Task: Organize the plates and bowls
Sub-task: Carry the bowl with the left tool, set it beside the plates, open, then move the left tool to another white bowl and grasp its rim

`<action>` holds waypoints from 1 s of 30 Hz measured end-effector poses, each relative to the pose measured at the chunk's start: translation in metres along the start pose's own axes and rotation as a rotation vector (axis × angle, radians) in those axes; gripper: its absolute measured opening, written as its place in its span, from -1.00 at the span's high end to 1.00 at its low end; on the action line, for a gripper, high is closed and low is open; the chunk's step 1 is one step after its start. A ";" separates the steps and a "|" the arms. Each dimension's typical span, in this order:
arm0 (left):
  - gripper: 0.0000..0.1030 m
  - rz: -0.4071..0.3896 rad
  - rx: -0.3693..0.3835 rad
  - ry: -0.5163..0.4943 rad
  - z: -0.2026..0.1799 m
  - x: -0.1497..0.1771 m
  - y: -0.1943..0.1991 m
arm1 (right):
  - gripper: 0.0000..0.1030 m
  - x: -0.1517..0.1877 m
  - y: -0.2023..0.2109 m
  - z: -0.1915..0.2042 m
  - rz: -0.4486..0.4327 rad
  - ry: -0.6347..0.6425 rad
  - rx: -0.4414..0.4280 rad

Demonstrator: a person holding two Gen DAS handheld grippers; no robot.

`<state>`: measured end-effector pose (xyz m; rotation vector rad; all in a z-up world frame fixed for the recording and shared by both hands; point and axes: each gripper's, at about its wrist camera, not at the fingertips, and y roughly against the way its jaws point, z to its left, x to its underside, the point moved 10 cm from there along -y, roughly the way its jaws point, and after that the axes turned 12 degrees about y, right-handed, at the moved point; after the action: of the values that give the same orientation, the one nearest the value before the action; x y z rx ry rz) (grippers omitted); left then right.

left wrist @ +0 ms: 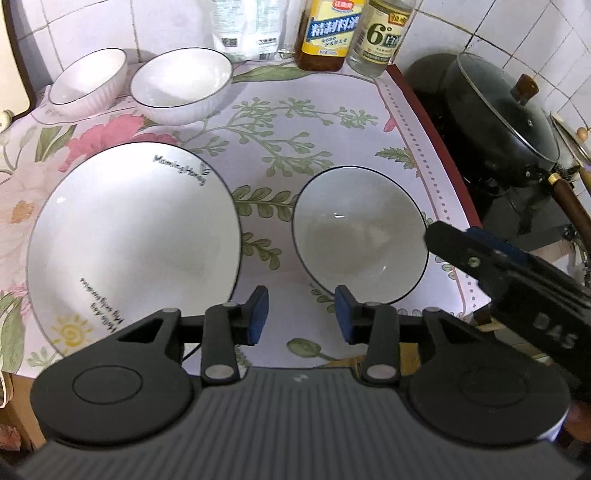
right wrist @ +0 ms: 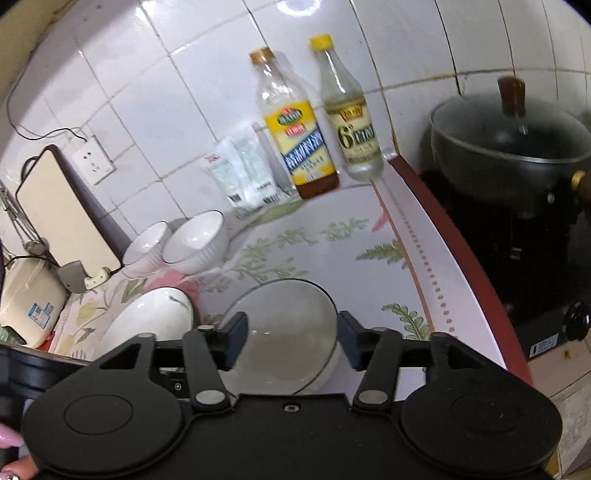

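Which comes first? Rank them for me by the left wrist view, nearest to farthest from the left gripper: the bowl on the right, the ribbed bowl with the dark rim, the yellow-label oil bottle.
1. The bowl on the right, just ahead of the left gripper, slightly right.
2. The ribbed bowl, farther back on the left.
3. The oil bottle, at the wall, behind everything.

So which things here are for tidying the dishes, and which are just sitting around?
For the job: big plate, near bowl, two ribbed bowls at the back.

Just sitting around: oil bottle, vinegar bottle, white packet, lidded wok, rice cooker.
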<state>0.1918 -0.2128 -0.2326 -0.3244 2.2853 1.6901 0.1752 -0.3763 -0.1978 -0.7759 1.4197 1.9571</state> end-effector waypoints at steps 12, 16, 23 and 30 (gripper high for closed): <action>0.04 -0.065 0.009 0.009 0.037 -0.022 0.044 | -0.39 -0.021 0.025 0.040 -0.003 0.091 -0.004; 0.01 -0.105 -0.005 0.002 0.050 -0.035 0.057 | -0.42 -0.034 0.034 0.055 -0.034 0.107 -0.017; -0.13 -0.155 -0.018 -0.024 0.067 -0.062 0.070 | -0.43 -0.060 0.025 0.079 -0.063 0.122 -0.068; -0.26 -0.171 -0.093 -0.096 0.085 -0.089 0.062 | -0.43 -0.077 -0.014 0.098 -0.046 0.168 -0.116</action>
<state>0.2615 -0.1120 -0.1692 -0.4355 2.0530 1.6898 0.2249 -0.2890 -0.1230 -1.0382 1.3790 1.9923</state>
